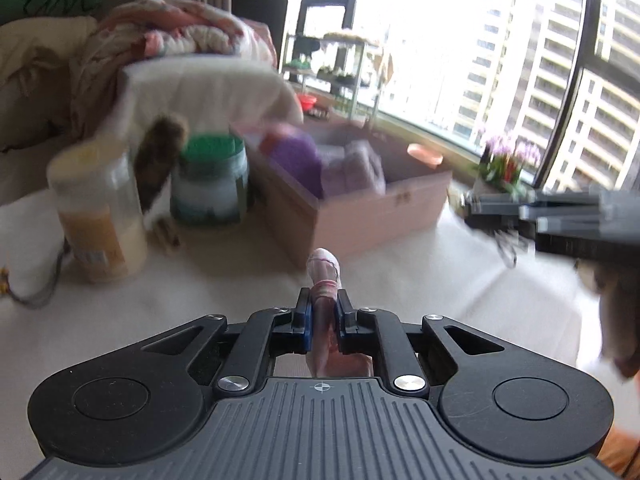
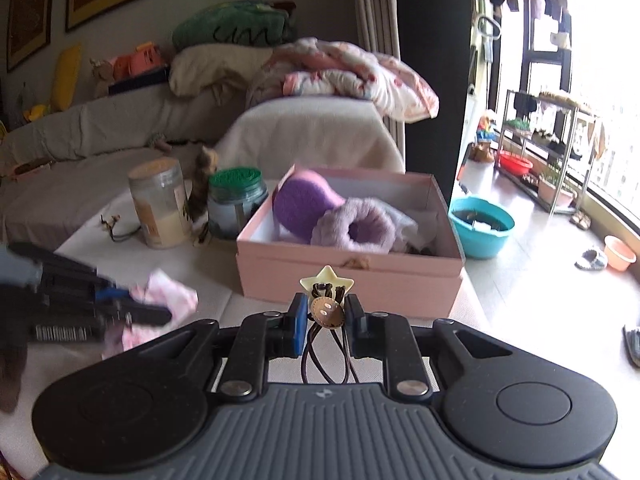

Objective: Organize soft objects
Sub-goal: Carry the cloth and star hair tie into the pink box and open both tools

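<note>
Left gripper (image 1: 323, 314) fingers clamped on a bunched pale pink cloth (image 1: 323, 276), right gripper (image 2: 325, 314) fingers clamped on brown elastic hair ties with star and button charms (image 2: 327, 300), open pink cardboard box (image 2: 352, 276) ahead

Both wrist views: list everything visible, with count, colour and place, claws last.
Box: one, pink, open, on the white table.
Plush items: at least two, purple and lilac, inside the box.
Jars: two, one cream-lidded, one green-lidded, left of the box.
Bedding: one pile, pink-white, on the covered chair behind.
Basin: one, teal, on the floor right of the box.
Cloth: one, pink, held above the table.
Hair ties: a bunch, brown cords with star and leather charms.
Left claw: shut on the cloth.
Right claw: shut on the hair ties.
</note>
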Motion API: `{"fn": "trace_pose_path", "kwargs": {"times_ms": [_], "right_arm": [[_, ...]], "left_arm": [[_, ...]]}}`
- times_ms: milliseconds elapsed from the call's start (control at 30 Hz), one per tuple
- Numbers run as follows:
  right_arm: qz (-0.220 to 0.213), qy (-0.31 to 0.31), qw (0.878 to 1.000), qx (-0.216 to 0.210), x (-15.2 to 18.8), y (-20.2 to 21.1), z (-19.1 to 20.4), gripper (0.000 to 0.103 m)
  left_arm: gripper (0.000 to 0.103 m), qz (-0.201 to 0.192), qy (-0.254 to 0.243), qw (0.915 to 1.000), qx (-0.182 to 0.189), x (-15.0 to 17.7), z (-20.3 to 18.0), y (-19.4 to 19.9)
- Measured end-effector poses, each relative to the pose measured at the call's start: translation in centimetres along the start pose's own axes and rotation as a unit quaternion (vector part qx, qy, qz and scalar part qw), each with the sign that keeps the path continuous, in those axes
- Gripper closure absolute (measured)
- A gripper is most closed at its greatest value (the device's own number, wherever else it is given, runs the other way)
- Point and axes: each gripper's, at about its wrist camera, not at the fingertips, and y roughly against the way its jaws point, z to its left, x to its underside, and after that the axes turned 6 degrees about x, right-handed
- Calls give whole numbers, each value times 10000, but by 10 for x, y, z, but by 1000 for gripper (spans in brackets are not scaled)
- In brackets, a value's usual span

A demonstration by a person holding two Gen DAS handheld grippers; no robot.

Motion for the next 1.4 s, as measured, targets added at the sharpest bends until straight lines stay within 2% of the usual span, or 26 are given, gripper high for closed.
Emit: {"fn": "trace_pose_path", "kwargs": {"times_ms": [133,300,367,400,433,467,500,567,700,800,867,967,1067,1133,1267,1400], "right_arm": [[-254,-54,9997,15,-17,-3,-11,84],[-988,215,9947,206,-63,-25,-21,84],[-1257,233,9916,198,-81,-43,-27,84],[-1340,192,9907,123,-86,-52,-30,80],[-1281,137,9916,100,-90,-63,-34,76],[-1053,49,9942,200,-93,-74,-36,66],[-844,-57,9960,283,-93,-83,-38,63],[-644,-182,9975,232,-83,-90,-42,63],[-319,-52,9990,314,-63,-92,-43,58],[-87,-103,9989,450,-59,-95,-45,58],[-21,-244,9989,400,-58,-92,-47,58],[-1,-372,9992,169,-59,-83,-45,57],[-29,-296,9995,-68,-62,-76,-29,56],[-16,-188,9996,-224,-65,-75,-14,56],[30,155,9982,-570,-70,-76,24,55],[201,536,9947,-855,-68,-81,62,55]], "left_arm": [[89,-399,225,9980,446,-54,11,0],[89,-851,191,9931,779,-138,12,-28],[84,-781,93,9939,768,-170,12,-51],[83,-650,76,9949,763,-183,13,-65],[83,-511,153,9957,764,-193,15,-79],[82,-386,307,9958,767,-200,20,-92],[82,-209,484,9955,790,-203,25,-105],[82,-12,743,9934,873,-201,36,-123],[82,169,757,9934,851,-190,49,-137],[82,270,789,9913,1018,-184,61,-129],[82,144,608,9931,996,-179,68,-105],[82,-245,268,9969,694,-168,89,-51],[82,-690,61,9975,135,-148,120,0],[82,-850,28,9961,-236,-130,144,25],[82,-620,399,9953,-633,-86,188,46],[82,-93,321,9967,-734,-44,209,39]]}}
